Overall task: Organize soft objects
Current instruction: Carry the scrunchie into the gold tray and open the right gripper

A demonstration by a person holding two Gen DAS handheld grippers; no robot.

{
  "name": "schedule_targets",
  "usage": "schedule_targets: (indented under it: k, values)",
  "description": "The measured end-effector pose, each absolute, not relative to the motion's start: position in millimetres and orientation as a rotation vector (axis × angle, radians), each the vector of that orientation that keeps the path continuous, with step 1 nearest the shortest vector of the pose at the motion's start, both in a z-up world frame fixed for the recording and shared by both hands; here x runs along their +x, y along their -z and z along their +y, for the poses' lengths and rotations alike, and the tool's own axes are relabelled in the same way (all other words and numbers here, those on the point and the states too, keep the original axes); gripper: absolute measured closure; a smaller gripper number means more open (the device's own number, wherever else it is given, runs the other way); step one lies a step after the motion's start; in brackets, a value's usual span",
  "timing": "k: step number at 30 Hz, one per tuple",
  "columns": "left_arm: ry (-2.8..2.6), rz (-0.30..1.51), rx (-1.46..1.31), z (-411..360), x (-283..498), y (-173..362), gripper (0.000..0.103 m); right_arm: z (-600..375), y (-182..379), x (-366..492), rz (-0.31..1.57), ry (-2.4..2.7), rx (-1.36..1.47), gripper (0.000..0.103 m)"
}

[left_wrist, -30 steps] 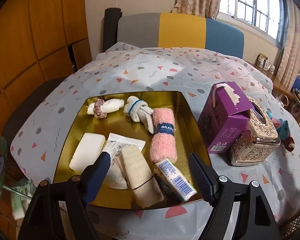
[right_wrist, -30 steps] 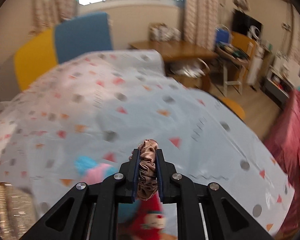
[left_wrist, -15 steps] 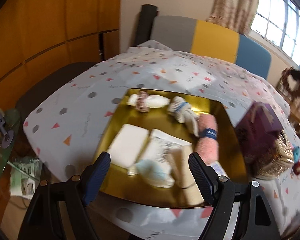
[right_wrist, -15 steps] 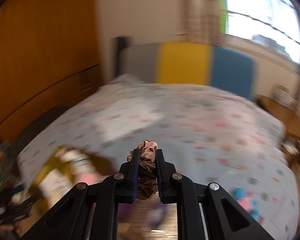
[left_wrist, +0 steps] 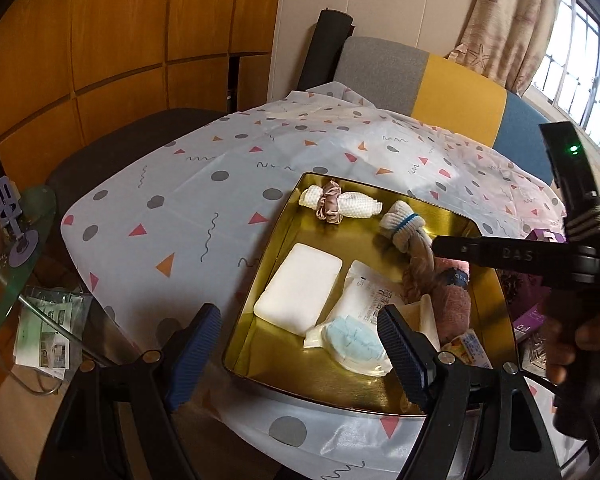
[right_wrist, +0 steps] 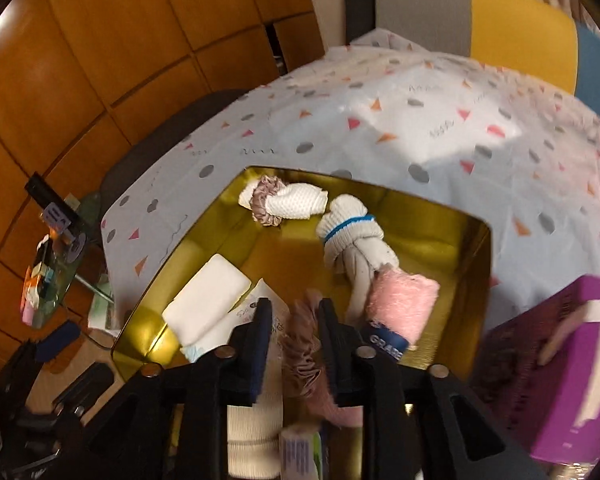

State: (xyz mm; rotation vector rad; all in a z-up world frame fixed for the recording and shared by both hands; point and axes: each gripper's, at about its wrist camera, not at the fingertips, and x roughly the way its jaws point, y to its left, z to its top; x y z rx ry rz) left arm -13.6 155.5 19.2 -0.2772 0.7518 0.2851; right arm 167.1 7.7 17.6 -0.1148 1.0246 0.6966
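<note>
A gold tray [left_wrist: 276,240] [right_wrist: 440,216] on the patterned tablecloth holds soft items: a white cloth roll with a scrunchie [left_wrist: 340,204] [right_wrist: 284,200], a knotted white sock [left_wrist: 402,222] [right_wrist: 348,228], a pink towel roll [right_wrist: 402,304], a white sponge [left_wrist: 298,294] [right_wrist: 208,304] and a blue face mask in a wrapper [left_wrist: 354,344]. My right gripper [right_wrist: 294,340] [left_wrist: 436,246] hangs over the tray, its jaws a little apart with a brown satin scrunchie [right_wrist: 304,356] [left_wrist: 418,276] between them. My left gripper [left_wrist: 296,350] is open and empty at the tray's near edge.
A purple tissue box [right_wrist: 560,364] stands right of the tray. A glass side table [left_wrist: 12,248] with clutter is at the left. A grey, yellow and blue chair back [left_wrist: 440,84] stands behind the table.
My right gripper swung from the table's right side to above the tray and its jaws have widened around the scrunchie. My left gripper drifted left and back.
</note>
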Motion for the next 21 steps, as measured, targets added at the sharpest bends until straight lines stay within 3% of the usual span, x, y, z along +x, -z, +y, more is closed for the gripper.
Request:
schedule_targets:
  k: [2, 21]
  values:
    - [-0.281, 0.752, -0.281, 155, -13, -18, 0.022, 8, -14, 168, 1.033, -0.675, -0.100, 0.066]
    - [-0.220, 0.711, -0.192, 123, -17, -38, 0.022, -46, -67, 110, 0.831, -0.581, -0.111, 0.065]
